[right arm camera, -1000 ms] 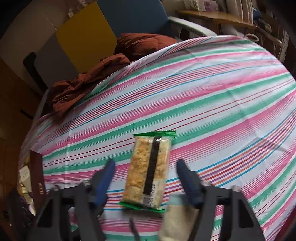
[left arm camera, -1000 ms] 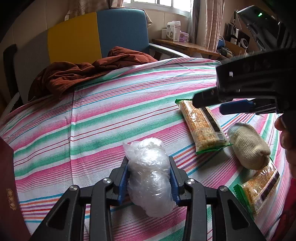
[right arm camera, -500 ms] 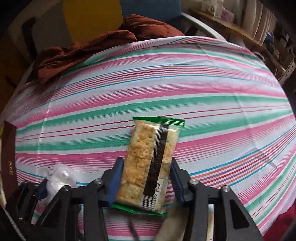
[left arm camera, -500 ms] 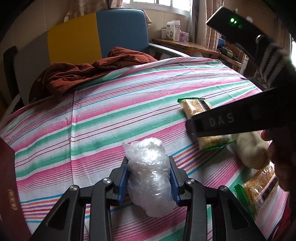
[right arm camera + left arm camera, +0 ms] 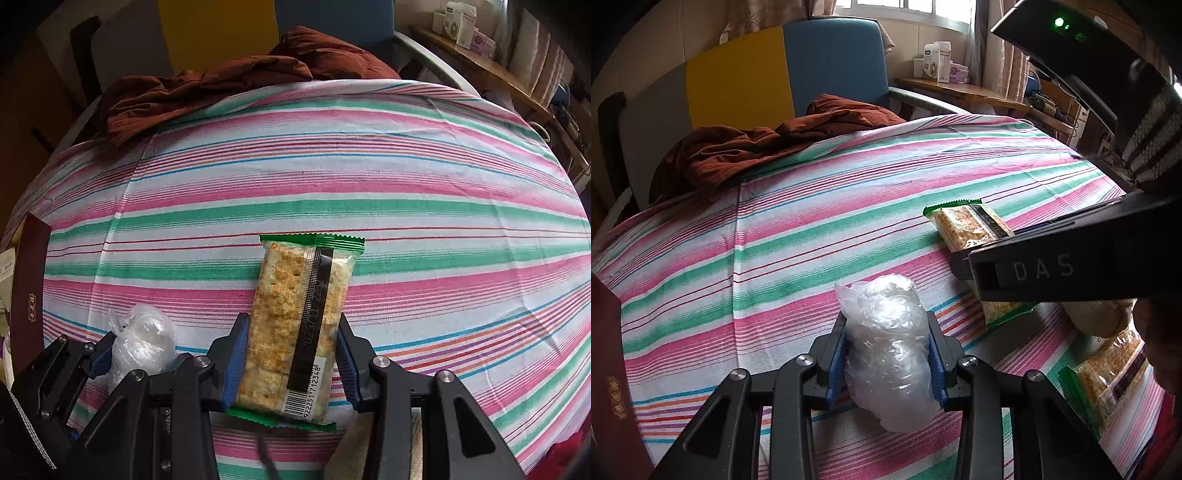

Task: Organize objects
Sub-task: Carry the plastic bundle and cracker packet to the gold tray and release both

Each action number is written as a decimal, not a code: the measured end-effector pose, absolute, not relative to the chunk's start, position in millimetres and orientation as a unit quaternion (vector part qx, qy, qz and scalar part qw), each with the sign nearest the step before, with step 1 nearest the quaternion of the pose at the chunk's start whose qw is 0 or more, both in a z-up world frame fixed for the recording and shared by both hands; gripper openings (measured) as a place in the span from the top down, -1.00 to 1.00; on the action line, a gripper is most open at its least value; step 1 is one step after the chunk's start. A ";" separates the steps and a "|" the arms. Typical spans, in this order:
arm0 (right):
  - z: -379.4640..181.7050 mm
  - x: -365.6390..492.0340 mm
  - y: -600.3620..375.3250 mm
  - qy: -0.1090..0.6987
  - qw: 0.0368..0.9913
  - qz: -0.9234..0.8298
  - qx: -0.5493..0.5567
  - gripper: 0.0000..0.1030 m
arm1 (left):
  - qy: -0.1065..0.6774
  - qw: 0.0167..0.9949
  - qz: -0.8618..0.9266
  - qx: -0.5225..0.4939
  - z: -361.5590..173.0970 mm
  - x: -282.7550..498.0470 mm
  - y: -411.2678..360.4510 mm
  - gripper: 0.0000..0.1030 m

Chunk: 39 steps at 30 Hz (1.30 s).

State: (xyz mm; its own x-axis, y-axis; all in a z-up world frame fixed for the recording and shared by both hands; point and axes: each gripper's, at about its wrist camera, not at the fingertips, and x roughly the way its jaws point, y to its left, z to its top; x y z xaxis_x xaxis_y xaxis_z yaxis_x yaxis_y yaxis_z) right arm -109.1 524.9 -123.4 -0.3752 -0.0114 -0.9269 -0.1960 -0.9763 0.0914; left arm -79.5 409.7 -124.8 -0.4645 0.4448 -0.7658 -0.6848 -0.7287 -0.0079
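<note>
My left gripper [image 5: 887, 356] is shut on a crumpled clear plastic bag [image 5: 888, 350] that rests on the striped tablecloth [image 5: 812, 229]. My right gripper [image 5: 290, 360] is shut on a green-edged cracker packet [image 5: 295, 325], its blue pads against both long sides. The packet lies on the cloth. In the left wrist view the right gripper's body [image 5: 1052, 269] covers most of that packet [image 5: 967, 225]. The left gripper and the bag also show at the lower left of the right wrist view [image 5: 142, 339].
A second cracker packet [image 5: 1108, 376] and a beige rolled sock [image 5: 1097, 317] lie at the right. A dark red box [image 5: 27, 295] stands at the left edge. A brown cloth [image 5: 768, 147] lies at the far side, before a chair [image 5: 783, 70].
My right gripper has come down over the cracker packet and shut on it, from open a second ago. The left gripper has kept still on the bag.
</note>
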 end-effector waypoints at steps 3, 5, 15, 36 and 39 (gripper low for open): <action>-118.6 -108.2 522.3 0.093 0.045 0.832 -0.545 0.16 | 0.148 0.326 0.844 -0.398 -122.5 -79.0 406.4 0.31; -115.8 -107.0 520.2 0.092 0.036 0.836 -0.540 0.16 | 0.146 0.322 0.845 -0.402 -120.7 -77.1 402.0 0.31; -105.7 -97.8 503.8 0.061 0.008 0.843 -0.534 0.16 | 0.131 0.299 0.865 -0.382 -77.9 -59.3 354.7 0.31; -74.0 -77.3 419.1 0.013 -0.058 0.853 -0.519 0.16 | 0.086 0.222 0.910 -0.340 -15.2 -42.3 235.8 0.29; -65.2 -74.5 399.5 0.014 -0.074 0.857 -0.510 0.16 | 0.080 0.213 0.913 -0.340 -14.2 -42.0 223.4 0.29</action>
State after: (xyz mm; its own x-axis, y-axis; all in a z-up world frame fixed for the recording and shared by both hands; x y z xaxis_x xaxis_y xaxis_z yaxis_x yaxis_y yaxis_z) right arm -74.5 399.5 -65.2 -0.4680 -0.1412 -0.8724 0.1125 -0.9886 0.0997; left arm -42.0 223.4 -14.2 -0.6787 0.3336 -0.6543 -0.4426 -0.8967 0.0020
